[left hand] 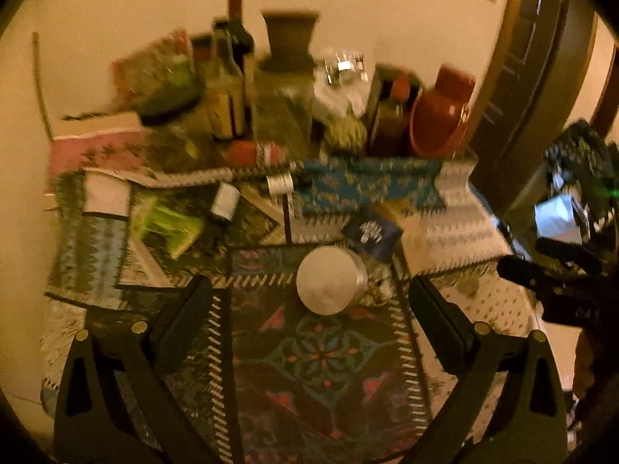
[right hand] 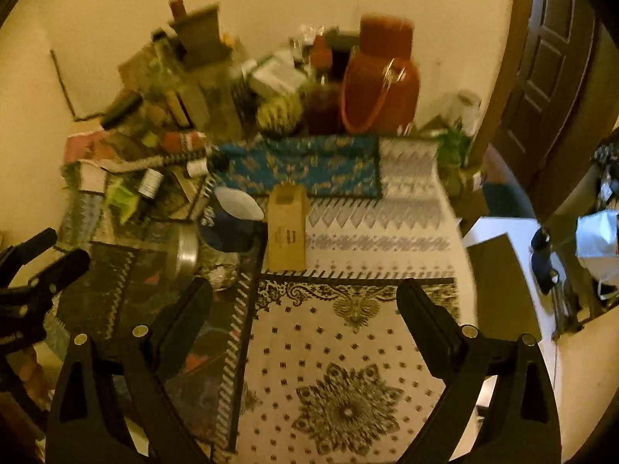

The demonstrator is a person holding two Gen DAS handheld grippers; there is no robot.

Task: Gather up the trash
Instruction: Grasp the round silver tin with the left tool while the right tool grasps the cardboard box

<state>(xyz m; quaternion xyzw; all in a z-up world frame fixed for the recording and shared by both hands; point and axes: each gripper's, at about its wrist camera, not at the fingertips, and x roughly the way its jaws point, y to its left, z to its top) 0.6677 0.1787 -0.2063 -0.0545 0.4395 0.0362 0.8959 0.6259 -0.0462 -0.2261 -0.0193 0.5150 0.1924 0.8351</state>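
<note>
Patterned cloths cover the counter, which stands against a cream wall with a dark wooden door off to the right. Along the far edge by the wall crowd bottles, a red jug and other clutter too blurred to name.

Nothing appears collected yet; both claws are empty and hang above the near edge. The left claw has its 2 fingers spread wide, with a round silver tin lying on the dark cloth just beyond and between them, untouched. The right claw is likewise wide open over the white dotted cloth, gripping nothing.

Likely trash sits around the middle of the counter: a blue paper cup tipped on its side, a small brown cardboard box touching or just beside it, and what seems to be crumpled foil near the tin. Toward the left edge lie a green wrapper, scraps of paper and 2 small cans.

Judging by this, the job is at its very start: every piece remains to be picked up, and no bin or bag for the trash is clearly in view.
</note>
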